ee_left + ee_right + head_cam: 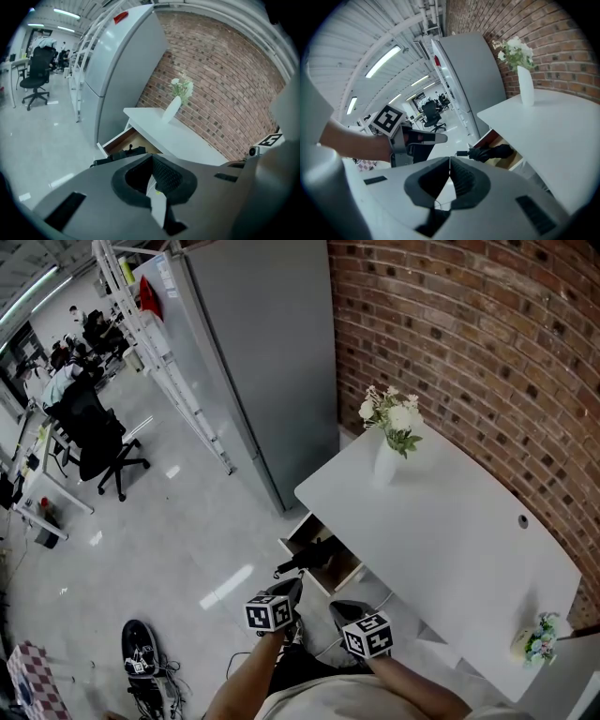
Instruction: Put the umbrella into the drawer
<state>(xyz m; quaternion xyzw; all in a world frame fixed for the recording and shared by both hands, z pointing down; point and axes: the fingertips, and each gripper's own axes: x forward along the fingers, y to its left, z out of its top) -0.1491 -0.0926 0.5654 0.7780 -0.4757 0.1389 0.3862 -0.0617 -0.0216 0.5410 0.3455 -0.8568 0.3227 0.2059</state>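
A folded black umbrella (314, 557) lies in the open wooden drawer (345, 573) under the white table (459, 540), its handle end poking out over the drawer's left rim. My left gripper (291, 588) hovers just in front of that handle, jaws shut with nothing between them. My right gripper (343, 607) is beside it to the right, also shut and empty. In the left gripper view the closed gripper (151, 158) points toward the umbrella (123, 153) and drawer (117, 139). The right gripper view shows the gripper (450, 158), umbrella (490, 152) and left gripper (438, 138).
A white vase of flowers (385, 463) stands at the table's far corner, a small flower pot (536, 638) at its near right edge. A tall grey cabinet (262, 352) and brick wall (469, 324) lie behind. An office chair (94, 442) and shoes (139, 648) are on the floor.
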